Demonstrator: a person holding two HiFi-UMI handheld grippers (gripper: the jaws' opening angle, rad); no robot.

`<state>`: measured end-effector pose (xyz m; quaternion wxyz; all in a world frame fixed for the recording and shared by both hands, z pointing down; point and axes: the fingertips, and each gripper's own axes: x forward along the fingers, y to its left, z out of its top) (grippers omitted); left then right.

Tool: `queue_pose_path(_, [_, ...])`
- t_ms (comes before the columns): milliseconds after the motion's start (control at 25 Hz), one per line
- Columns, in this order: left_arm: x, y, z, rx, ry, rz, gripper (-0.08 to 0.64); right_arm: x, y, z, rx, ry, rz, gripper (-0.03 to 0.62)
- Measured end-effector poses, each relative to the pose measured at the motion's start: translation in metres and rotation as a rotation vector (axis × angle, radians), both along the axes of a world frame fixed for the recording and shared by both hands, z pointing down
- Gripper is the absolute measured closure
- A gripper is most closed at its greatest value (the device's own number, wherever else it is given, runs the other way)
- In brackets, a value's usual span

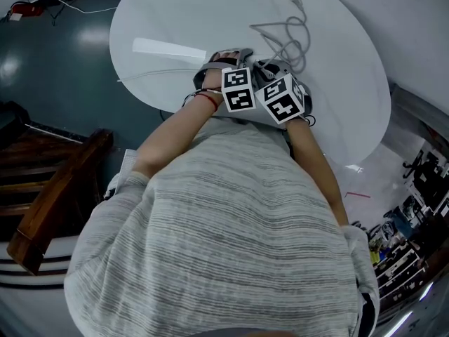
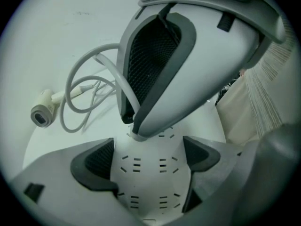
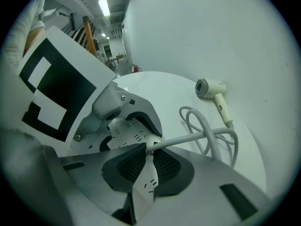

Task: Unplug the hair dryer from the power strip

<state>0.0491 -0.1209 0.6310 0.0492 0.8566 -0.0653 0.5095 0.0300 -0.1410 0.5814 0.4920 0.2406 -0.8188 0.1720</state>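
Observation:
A white power strip with several slot sockets lies between the pads of my left gripper, which is shut on its sides. My right gripper is shut on the hair dryer's plug; the plug is hidden between the pads and only the grey cord comes out of them. The cord loops across the white table to the white hair dryer, which lies on its side at the far edge. In the head view both grippers meet at the table's near edge, marker cubes side by side.
A dark wooden stair or bench stands on the floor at the left. A red object with a cable lies on the dark floor at the far left. Shelves with clutter stand at the right. The person's torso fills the lower head view.

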Motion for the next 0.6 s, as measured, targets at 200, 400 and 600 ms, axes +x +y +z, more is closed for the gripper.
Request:
queue_pose_path(200, [0.0006, -0.0009, 0.0012, 0.006, -0.003, -0.002, 0.110, 0.0003, 0.0004, 0.0002, 0.002, 0.008, -0.027, 0.535])
queue_pose_path(400, [0.0034, -0.0008, 0.0024, 0.006, -0.003, 0.004, 0.110, 0.0030, 0.0018, 0.0002, -0.013, 0.040, -0.082, 0.539])
queue_pose_path(600, [0.0045, 0.0003, 0.0028, 0.004, -0.005, 0.015, 0.110, 0.0046, 0.0037, -0.0003, -0.036, 0.061, -0.102, 0.541])
